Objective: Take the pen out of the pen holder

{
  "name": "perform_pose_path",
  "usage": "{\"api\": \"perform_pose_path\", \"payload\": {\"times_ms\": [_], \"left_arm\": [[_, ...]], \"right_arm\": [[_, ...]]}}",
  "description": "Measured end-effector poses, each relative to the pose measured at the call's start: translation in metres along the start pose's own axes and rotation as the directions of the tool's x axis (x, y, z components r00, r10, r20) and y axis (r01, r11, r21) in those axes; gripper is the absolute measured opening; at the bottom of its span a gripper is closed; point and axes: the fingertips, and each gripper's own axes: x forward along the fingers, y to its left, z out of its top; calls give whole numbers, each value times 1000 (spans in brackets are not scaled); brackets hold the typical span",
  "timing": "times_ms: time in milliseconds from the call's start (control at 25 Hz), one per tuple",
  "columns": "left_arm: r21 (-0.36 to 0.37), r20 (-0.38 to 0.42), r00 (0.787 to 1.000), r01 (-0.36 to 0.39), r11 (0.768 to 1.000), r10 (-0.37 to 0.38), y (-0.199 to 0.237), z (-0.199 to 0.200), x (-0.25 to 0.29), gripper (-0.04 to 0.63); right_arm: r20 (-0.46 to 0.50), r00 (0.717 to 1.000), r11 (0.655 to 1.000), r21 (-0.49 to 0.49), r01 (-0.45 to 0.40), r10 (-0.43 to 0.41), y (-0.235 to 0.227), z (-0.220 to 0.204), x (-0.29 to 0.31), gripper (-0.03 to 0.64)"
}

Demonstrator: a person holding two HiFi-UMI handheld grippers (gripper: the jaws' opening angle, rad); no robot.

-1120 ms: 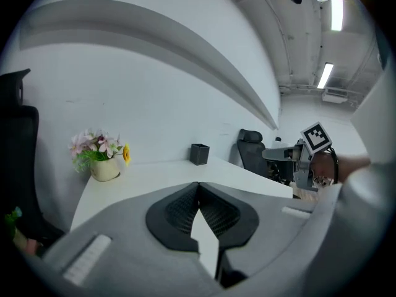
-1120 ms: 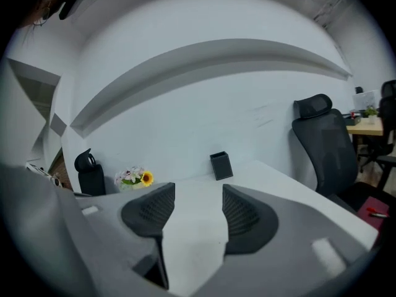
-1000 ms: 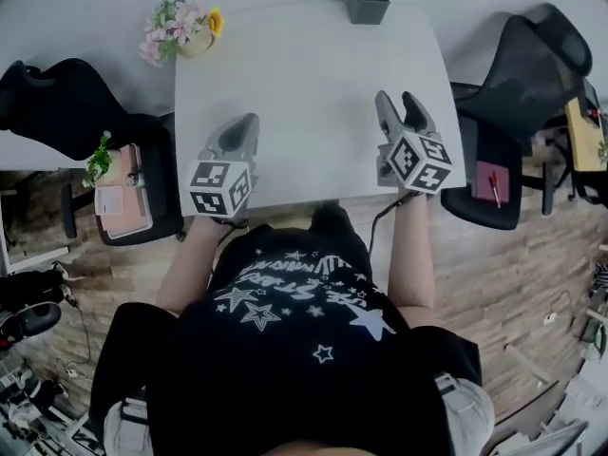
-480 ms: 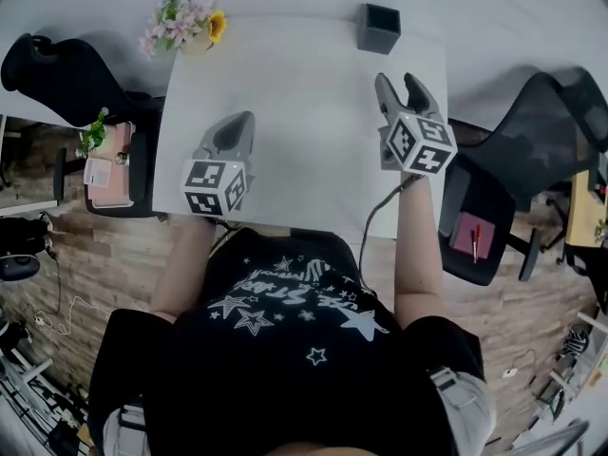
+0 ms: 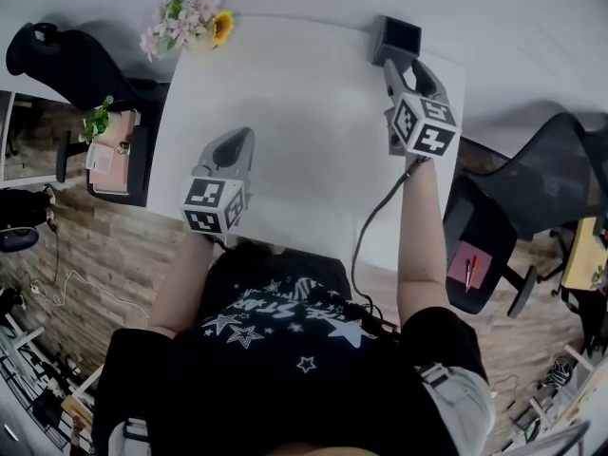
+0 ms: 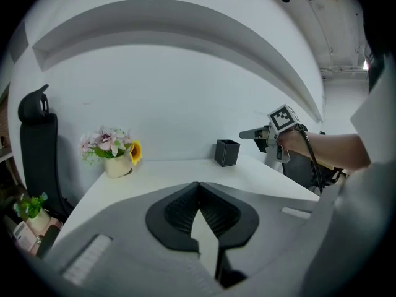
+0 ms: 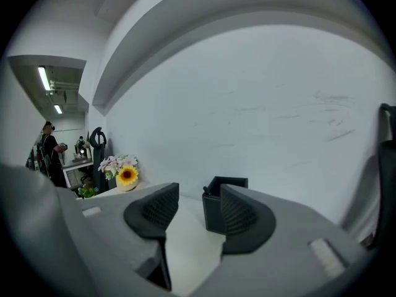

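Observation:
A black square pen holder (image 5: 397, 38) stands at the far right corner of the white table (image 5: 294, 112). In the right gripper view the holder (image 7: 215, 212) is close ahead, and the dark tip of a pen (image 7: 205, 191) pokes above its left rim. My right gripper (image 5: 403, 68) is just short of the holder, its jaws (image 7: 193, 195) open and closing, with nothing between the pads. My left gripper (image 5: 236, 145) hovers over the table's near left, shut and empty (image 6: 198, 185). The left gripper view also shows the holder (image 6: 227, 152) and the right gripper (image 6: 253, 133).
A vase of flowers (image 5: 190, 28) sits at the table's far left corner. Black office chairs stand at left (image 5: 66, 60) and right (image 5: 551, 188). A red notebook (image 5: 468, 265) lies on a seat at right. A person (image 7: 48, 150) stands far off at left.
My right gripper has moved forward across the table to the pen holder. My left gripper has advanced a little. The head camera's view has shifted.

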Motion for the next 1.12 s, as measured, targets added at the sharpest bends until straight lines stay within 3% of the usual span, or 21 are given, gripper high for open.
{"api": "perform_pose_path", "payload": {"times_ms": [520,720,1120], "left_arm": [[-31,-30,999,-41,999,40,15,-4,25,11],[-47,-53,998,-39,998,36,19,-12,29,11],[-39,-61,997,-41,998,38,15,-18,29,11]], "right_arm": [[-101,994,995,-87,-39,30,-9,-8,83,181],[-139,990,988,-154,-29,8,-7,-14,94,141],[-156,988,986,-165,-21,-5,-8,-18,96,84]]}}
